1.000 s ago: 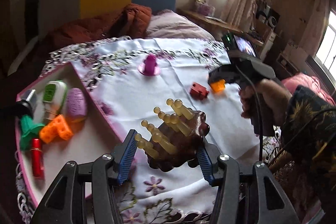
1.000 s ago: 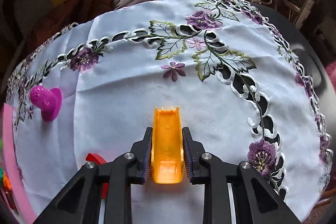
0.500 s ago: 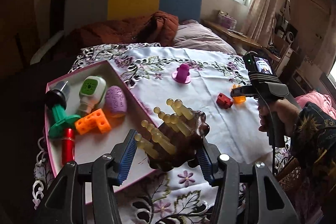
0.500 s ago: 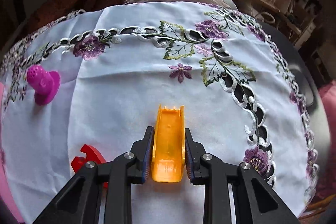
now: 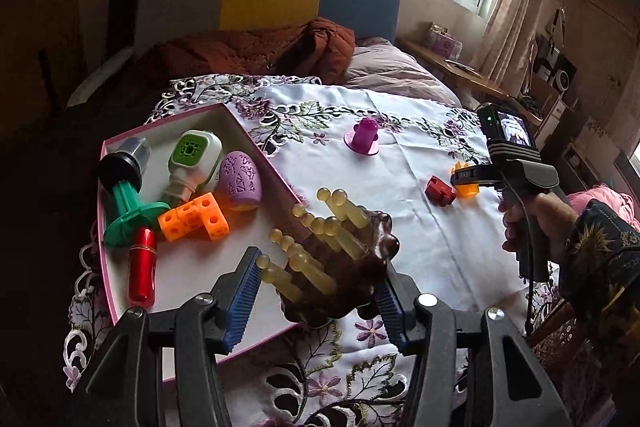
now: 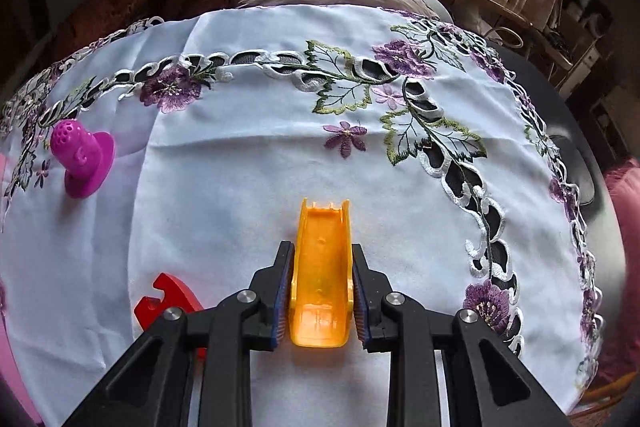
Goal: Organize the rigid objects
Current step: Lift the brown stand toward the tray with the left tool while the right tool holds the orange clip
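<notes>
1. The left gripper (image 5: 316,291) has its ribbed blue pads spread fairly wide around a dark brown glossy massage brush (image 5: 352,275) with a scalloped rim. The right pad presses the brush's edge; whether the left pad touches cannot be told for sure, as the pegs stand between.
2. Translucent amber pegs with rounded ball tips rise from the brush in rows, tilted up and to the left.
3. The brush hangs above the near right corner of a shallow pink-rimmed tray (image 5: 120,311) with a smooth pale floor.
4. In the tray lie a shiny red metallic cylinder (image 5: 142,267), an orange block of perforated cubes (image 5: 194,217), a green plastic funnel-shaped piece (image 5: 130,209) with a black-and-grey cap, a white and green device (image 5: 192,163) and a lilac egg (image 5: 239,181) with cut-out patterns.
5. The right gripper (image 6: 320,287) is closed tight on a smooth orange plastic channel piece (image 6: 322,263), trough-shaped with raised side walls, its pads pressing both walls. The piece sits low over the cloth.
6. Just left of it lies a red hooked block (image 6: 168,297), partly hidden by the gripper's black arm.
7. A magenta perforated knob (image 6: 82,157) on a round flange stands well apart, at the far left.
8. All rests on a white embroidered tablecloth (image 6: 240,187) with purple flowers, green leaves and cutwork edging.
</notes>
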A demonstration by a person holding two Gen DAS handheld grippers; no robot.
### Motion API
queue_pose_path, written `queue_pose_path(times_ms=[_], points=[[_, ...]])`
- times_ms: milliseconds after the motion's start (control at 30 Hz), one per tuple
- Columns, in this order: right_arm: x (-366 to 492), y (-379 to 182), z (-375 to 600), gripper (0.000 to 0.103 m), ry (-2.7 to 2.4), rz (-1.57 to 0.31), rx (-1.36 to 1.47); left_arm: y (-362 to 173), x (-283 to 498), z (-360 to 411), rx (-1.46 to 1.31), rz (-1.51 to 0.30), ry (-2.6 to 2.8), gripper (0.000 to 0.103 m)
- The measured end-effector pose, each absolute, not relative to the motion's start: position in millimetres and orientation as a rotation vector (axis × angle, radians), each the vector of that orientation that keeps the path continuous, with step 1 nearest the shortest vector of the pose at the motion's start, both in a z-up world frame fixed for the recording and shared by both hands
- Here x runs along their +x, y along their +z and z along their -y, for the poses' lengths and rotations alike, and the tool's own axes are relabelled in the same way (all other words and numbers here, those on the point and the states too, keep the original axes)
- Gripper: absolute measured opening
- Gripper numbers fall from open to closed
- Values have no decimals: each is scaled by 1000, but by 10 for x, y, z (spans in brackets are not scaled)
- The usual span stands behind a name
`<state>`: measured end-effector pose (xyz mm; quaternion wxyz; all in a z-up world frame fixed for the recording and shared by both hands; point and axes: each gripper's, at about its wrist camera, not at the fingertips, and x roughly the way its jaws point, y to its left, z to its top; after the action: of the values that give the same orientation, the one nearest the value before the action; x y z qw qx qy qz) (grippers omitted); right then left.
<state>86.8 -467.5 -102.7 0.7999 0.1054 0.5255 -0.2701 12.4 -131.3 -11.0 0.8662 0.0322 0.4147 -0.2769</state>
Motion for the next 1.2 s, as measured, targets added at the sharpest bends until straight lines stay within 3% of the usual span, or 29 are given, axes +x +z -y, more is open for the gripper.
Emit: queue_pose_path(times_ms=[667,1200], points=[[898,-1038,4581,27,-580,-1137,134,-169,171,1030,17,-890,-530,55],[894,-1034,4566,27,-576,-1143,120,-198,309,-178,-155,-909,-302,55]])
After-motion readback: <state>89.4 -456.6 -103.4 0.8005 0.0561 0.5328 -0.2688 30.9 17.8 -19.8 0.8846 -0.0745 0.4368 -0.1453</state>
